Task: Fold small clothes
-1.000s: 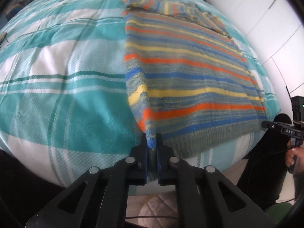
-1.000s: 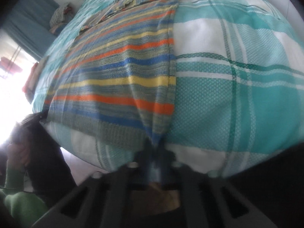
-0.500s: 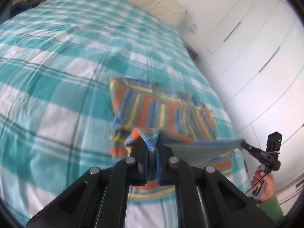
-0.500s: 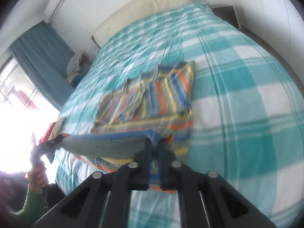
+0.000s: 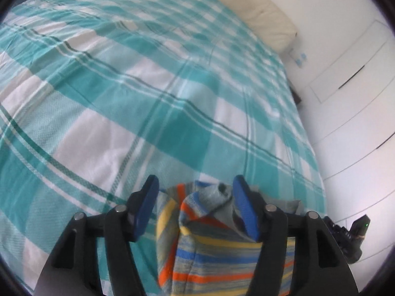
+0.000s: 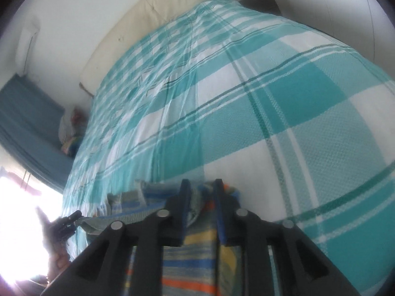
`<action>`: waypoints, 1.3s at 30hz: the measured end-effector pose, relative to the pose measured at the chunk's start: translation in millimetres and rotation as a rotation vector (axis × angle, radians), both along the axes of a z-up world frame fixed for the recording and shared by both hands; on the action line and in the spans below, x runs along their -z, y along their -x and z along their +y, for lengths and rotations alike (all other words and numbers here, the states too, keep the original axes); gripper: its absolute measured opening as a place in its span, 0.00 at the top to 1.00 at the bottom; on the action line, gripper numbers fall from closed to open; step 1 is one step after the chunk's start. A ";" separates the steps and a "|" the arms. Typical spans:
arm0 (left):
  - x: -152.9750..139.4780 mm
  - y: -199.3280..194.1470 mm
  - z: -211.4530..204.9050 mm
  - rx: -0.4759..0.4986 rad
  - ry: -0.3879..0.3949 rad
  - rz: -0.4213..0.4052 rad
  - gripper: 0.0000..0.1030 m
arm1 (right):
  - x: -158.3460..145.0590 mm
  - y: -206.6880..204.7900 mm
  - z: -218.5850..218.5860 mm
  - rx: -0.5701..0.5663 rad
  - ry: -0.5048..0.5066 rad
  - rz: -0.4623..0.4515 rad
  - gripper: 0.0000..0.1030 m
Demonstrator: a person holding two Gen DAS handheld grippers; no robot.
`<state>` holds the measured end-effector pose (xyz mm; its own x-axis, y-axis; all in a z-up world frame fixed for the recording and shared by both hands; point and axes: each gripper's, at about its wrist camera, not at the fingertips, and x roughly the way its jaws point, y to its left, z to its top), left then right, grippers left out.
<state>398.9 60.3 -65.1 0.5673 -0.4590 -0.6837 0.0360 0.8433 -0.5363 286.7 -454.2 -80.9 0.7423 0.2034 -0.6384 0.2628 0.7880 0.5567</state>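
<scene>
Sweater point(image 5: 209, 244), striped orange, yellow, blue and grey, lies bunched on the near end of the bed point(image 5: 148, 98), its folded edge heaped up between the fingers of both tools. Left tool point(image 5: 196, 206) stands wide open, blue pads point(image 5: 145, 204) well apart on either side of the cloth, gripping nothing. Right tool point(image 6: 202, 209) is parted by a narrow gap; sweater cloth sits in the gap, and whether the fingers press on it cannot be told. Teal and white checked cover spreads beyond. Cream headboard point(image 6: 138, 24) at far end. White cupboard doors point(image 5: 355, 103) along the bed's right side in the left view.
</scene>
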 end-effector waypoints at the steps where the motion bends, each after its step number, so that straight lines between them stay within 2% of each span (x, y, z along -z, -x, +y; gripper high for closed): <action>1: -6.1 5.3 3.2 0.016 -0.002 -0.021 0.37 | -5.7 5.9 2.4 -0.024 0.012 -0.008 0.76; 3: -15.4 16.8 2.5 0.070 -0.012 -0.047 0.37 | -14.3 14.3 14.7 -0.108 0.036 0.001 0.76; 5: -18.7 28.6 -9.5 0.182 -0.024 -0.053 0.36 | -14.5 17.9 32.3 -0.217 0.039 0.053 0.74; 8: -1.4 34.2 -48.0 0.370 -0.071 0.028 0.25 | 7.2 2.4 61.2 -0.364 -0.016 0.208 0.72; 9: 9.4 30.0 -63.8 0.413 -0.098 0.068 0.25 | 19.6 -9.9 70.8 -0.399 -0.034 0.270 0.72; 10: 17.8 22.5 -77.0 0.409 -0.138 0.091 0.25 | 30.2 -23.6 77.9 -0.405 -0.035 0.310 0.72; 11: 23.4 13.3 -85.8 0.374 -0.181 0.096 0.28 | 36.1 -39.3 80.6 -0.380 -0.027 0.311 0.72; 12: 25.6 2.9 -89.6 0.315 -0.226 0.088 0.31 | 35.7 -53.8 80.4 -0.342 -0.008 0.270 0.72; 13: 25.6 -4.7 -87.5 0.248 -0.250 0.084 0.32 | 28.4 -64.1 79.0 -0.284 0.060 0.215 0.72; 14: 24.1 -9.4 -80.6 0.190 -0.242 0.089 0.32 | 16.6 -68.2 77.3 -0.209 0.146 0.161 0.71; 15: 21.1 -9.8 -71.4 0.154 -0.204 0.094 0.32 | 5.5 -66.6 76.1 -0.156 0.190 0.113 0.70; 16: 16.6 -5.1 -62.2 0.144 -0.150 0.087 0.32 | -5.2 -61.7 74.8 -0.139 0.192 0.068 0.69; 17: 12.3 3.7 -56.0 0.165 -0.109 0.067 0.30 | -13.5 -54.4 74.7 -0.152 0.171 0.036 0.68; 19: 9.2 28.3 -54.3 0.245 -0.127 0.022 0.25 | -22.4 -36.5 79.7 -0.229 0.139 0.024 0.61; 21: 17.9 61.3 -59.0 0.333 -0.220 0.001 0.24 | -19.7 -11.1 93.6 -0.342 0.140 0.073 0.50; 22: 27.8 77.8 -60.7 0.363 -0.302 0.006 0.27 | -13.6 3.2 100.9 -0.398 0.142 0.103 0.45; 23: 40.2 93.3 -61.1 0.366 -0.413 0.024 0.40 | -3.9 18.9 107.5 -0.447 0.150 0.142 0.45; 24: 52.9 106.7 -56.7 0.354 -0.526 0.053 0.46 | 8.4 35.4 109.9 -0.471 0.185 0.200 0.45; 25: 56.4 119.1 -45.5 0.340 -0.551 0.048 0.45 | 21.3 53.6 104.7 -0.459 0.245 0.263 0.47; 26: 53.5 129.8 -32.8 0.310 -0.547 0.033 0.41 | 32.8 72.5 95.3 -0.419 0.304 0.314 0.51; 27: 47.8 138.7 -20.3 0.267 -0.547 0.028 0.30 | 40.4 91.5 81.8 -0.350 0.361 0.356 0.51; 29: 33.1 154.2 -2.7 0.188 -0.525 0.004 0.28 | 35.4 127.3 61.8 -0.254 0.374 0.324 0.51; 30: 26.0 161.9 -1.6 0.187 -0.496 -0.017 0.24 | 29.2 140.1 60.6 -0.231 0.380 0.306 0.51; 33: 15.2 179.7 -18.5 0.221 -0.435 -0.065 0.14 | 7.7 161.7 80.7 -0.277 0.339 0.167 0.51; 36: 20.7 193.7 -42.7 0.234 -0.429 -0.075 0.12 | 0.4 156.5 112.8 -0.367 0.300 0.054 0.51; 38: 29.4 201.6 -53.8 0.249 -0.441 -0.057 0.12 | 15.8 147.6 127.5 -0.400 0.303 0.060 0.51; 39: 32.8 208.5 -56.1 0.249 -0.459 -0.058 0.12 | 26.2 142.1 134.2 -0.398 0.353 0.107 0.51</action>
